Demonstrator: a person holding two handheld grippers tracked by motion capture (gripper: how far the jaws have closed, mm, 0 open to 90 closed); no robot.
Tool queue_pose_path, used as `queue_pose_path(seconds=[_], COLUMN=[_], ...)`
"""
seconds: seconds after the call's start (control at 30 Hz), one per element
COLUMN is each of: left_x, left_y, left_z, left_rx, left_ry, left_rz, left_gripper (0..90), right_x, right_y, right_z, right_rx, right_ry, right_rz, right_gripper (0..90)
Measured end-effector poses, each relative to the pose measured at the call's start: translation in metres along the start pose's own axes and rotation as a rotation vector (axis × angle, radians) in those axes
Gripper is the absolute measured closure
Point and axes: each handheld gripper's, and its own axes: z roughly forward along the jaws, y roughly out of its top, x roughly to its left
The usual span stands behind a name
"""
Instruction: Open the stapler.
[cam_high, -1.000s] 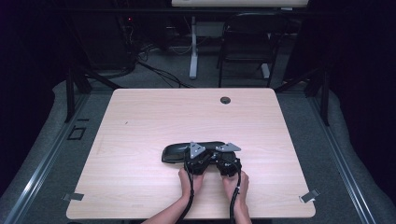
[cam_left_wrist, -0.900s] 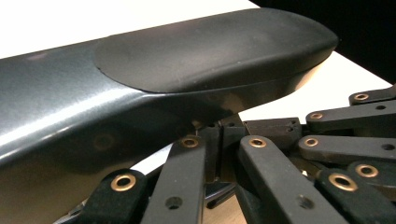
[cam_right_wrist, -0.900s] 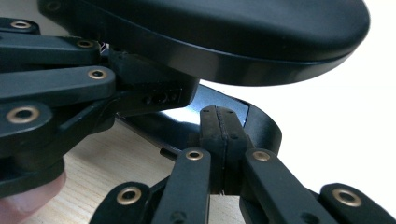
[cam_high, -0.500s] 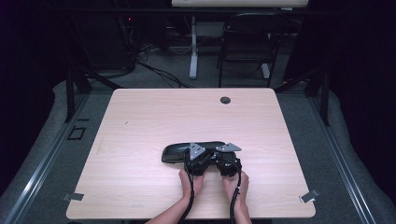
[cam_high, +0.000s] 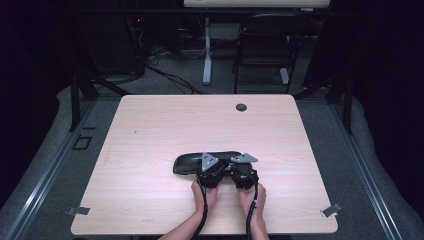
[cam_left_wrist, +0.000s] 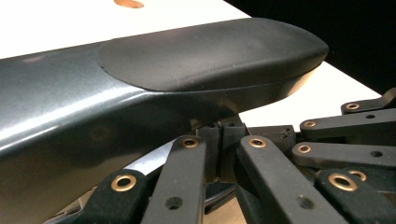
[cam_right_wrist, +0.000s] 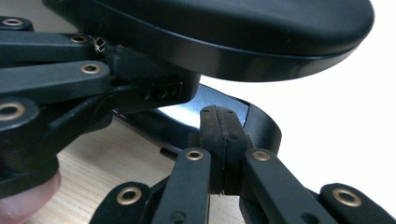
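A light wooden table (cam_high: 150, 150) stood on grey floor, a round grommet hole (cam_high: 241, 107) near its far edge. Beyond it stood a dark chair (cam_high: 263, 45), a white desk leg (cam_high: 207, 50) and loose cables (cam_high: 165, 75).

Dark room, chair (cam_high: 264, 47) (black) behind table (cam_high: 150, 130)

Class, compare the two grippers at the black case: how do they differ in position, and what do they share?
The left gripper meets the black case nearer its middle; the right gripper meets its right end. The left hand sits farther left than the right hand. Both grippers have their jaws closed together, beneath the case's overhanging lid.
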Motion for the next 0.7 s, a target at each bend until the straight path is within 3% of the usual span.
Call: queue_pose_path(seconds=[0.3,0.7], left_x=[0.0024,0.0051], left_y=[-0.0004,0.0027], left_z=[-0.0022,0.0034], left_rx=[-0.02,0.019], left_ry=[-0.011,-0.017], left_rz=[-0.014,-0.037], left_gripper=[90.0,90.0], right_x=[0.0023,0.0043], right_y=[-0.0001,0.0024], right_z=[0.0008,0.0034], right_rx=[-0.008,-0.015], right_ry=[0.003,-0.015], right_rz=[0.004,0.007], right_gripper=[90.0,90.0])
